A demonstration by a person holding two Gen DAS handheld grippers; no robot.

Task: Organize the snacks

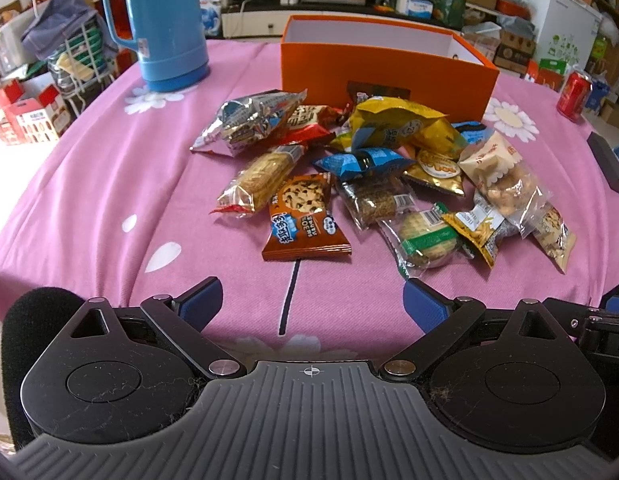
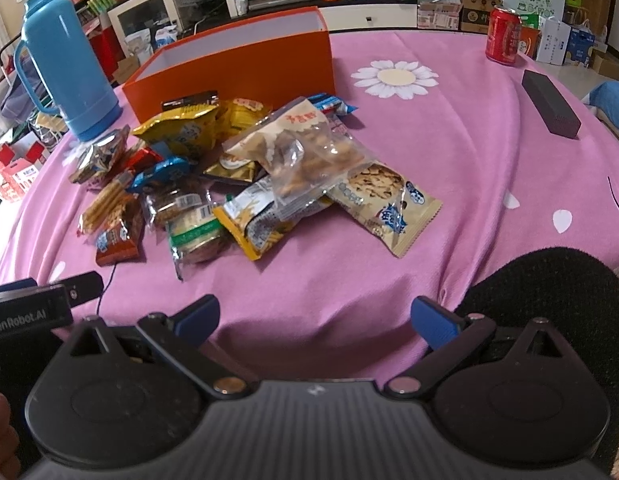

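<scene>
A heap of several snack packets point(image 1: 373, 172) point(image 2: 245, 176) lies on the pink tablecloth in front of an open orange box point(image 1: 385, 68) point(image 2: 237, 60). Nearest my left gripper point(image 1: 309, 304) is a brown chocolate-chip cookie packet point(image 1: 303, 220); that gripper is open and hovers over the cloth short of the heap, holding nothing. My right gripper point(image 2: 315, 320) is also open with nothing between its blue pads, a little back from a beige cookie packet point(image 2: 385, 204) and a clear bag of nuts point(image 2: 305, 156).
A tall blue thermos point(image 1: 161, 20) point(image 2: 65, 64) stands left of the box. A red can point(image 1: 573, 96) point(image 2: 503, 34) and a dark block point(image 2: 549, 102) sit at the right. The round table's edge point(image 1: 41, 152) drops off at the left; cluttered shelves and cartons lie beyond.
</scene>
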